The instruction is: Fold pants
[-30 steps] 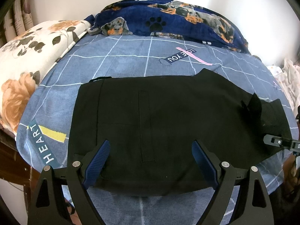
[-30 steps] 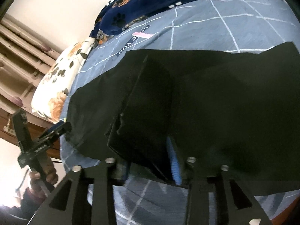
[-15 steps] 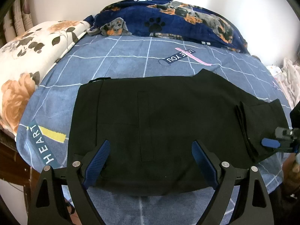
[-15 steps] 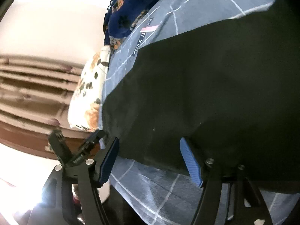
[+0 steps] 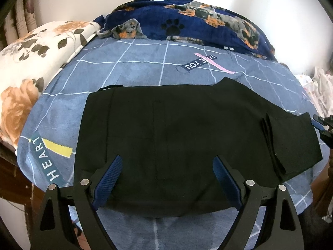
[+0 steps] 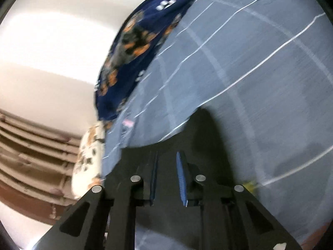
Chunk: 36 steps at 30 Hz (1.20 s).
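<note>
A: Where are the pants [image 5: 187, 145] now?

B: Spread flat on the bed [image 5: 135, 66], waistband to the left, the legs folded back on themselves at the right. A second ago that end stood up in a peak; half a second ago it had dropped, and now it lies smooth.

A: And the right gripper [image 6: 167, 177]?

B: A second ago it pinched the cloth. Now it has let go and pulled off to the right; from the left wrist view only its tip [image 5: 321, 123] shows, just past the pants' edge. Its own view is blurred, with blue pads close together, a narrow gap between them and nothing in it.

A: The left gripper [image 5: 166, 179]?

B: Unchanged: spread wide, empty, hovering over the near edge of the pants. The pillow [image 5: 31, 62] and blanket [image 5: 187, 25] have not moved.
</note>
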Tool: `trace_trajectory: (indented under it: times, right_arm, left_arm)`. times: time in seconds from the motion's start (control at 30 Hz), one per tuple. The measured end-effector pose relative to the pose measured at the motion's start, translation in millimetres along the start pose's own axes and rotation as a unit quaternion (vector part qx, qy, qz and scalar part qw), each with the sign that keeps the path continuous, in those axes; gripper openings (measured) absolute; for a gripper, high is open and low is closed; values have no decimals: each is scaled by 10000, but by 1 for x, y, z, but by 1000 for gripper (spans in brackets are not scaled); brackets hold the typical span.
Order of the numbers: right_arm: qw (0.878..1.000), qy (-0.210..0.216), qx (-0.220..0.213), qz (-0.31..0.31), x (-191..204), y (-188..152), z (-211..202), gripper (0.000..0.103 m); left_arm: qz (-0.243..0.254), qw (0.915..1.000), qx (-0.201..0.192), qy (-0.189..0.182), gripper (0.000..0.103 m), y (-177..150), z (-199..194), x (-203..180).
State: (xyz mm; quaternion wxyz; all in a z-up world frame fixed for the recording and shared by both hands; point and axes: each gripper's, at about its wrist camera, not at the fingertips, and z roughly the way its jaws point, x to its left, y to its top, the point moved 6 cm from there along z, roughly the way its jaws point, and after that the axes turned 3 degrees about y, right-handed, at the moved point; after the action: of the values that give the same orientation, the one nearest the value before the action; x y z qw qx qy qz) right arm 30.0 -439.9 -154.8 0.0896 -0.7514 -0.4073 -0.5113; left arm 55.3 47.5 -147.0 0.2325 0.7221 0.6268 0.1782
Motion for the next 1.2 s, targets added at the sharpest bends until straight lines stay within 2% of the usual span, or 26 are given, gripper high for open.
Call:
trace_trajectory:
  times: [0.2,0.3,0.37,0.4,0.53,0.57,0.7,0.83,0.97,1.2]
  right_arm:
    - [9999,-91,-63,54,-23,19,7,16]
    - [9994,-169,-59,311,-43,25,7,16]
    - [9984,-187,-64,523,-56,24,9,3]
    - [9977,-161,-72,661,-62,23,9,0]
    - [9938,185,-145,1084,-71,23,7,0]
    - [9937,249,-202,1071,-68,25,4,9]
    - [9947,509,-279,854,-51,30,-14,11]
    - [9897,1332,153,509,-33,7,-30,12]
    - [9907,1266,482,97,-35,-26,-40,13]
    - [9904,1156,739,175,-60,-57,-35,12]
  left_arm:
    - [58,9999,84,57,89,-3,5,-3]
    - [84,9999,92,74,89,-4,5,-4]
    - [73,9999,95,69,89,-4,6,-4]
    - [70,9999,108,64,89,-4,6,-4]
    - [102,9998,143,71,89,-5,6,-5]
    - [105,9998,138,72,89,-4,6,-5]
    - [73,9999,105,52,89,-3,5,-3]
    - [-18,10000,91,30,89,-2,5,0]
    - [-28,9999,139,32,89,-2,7,0]
    - [50,9999,107,79,89,-3,6,-4]
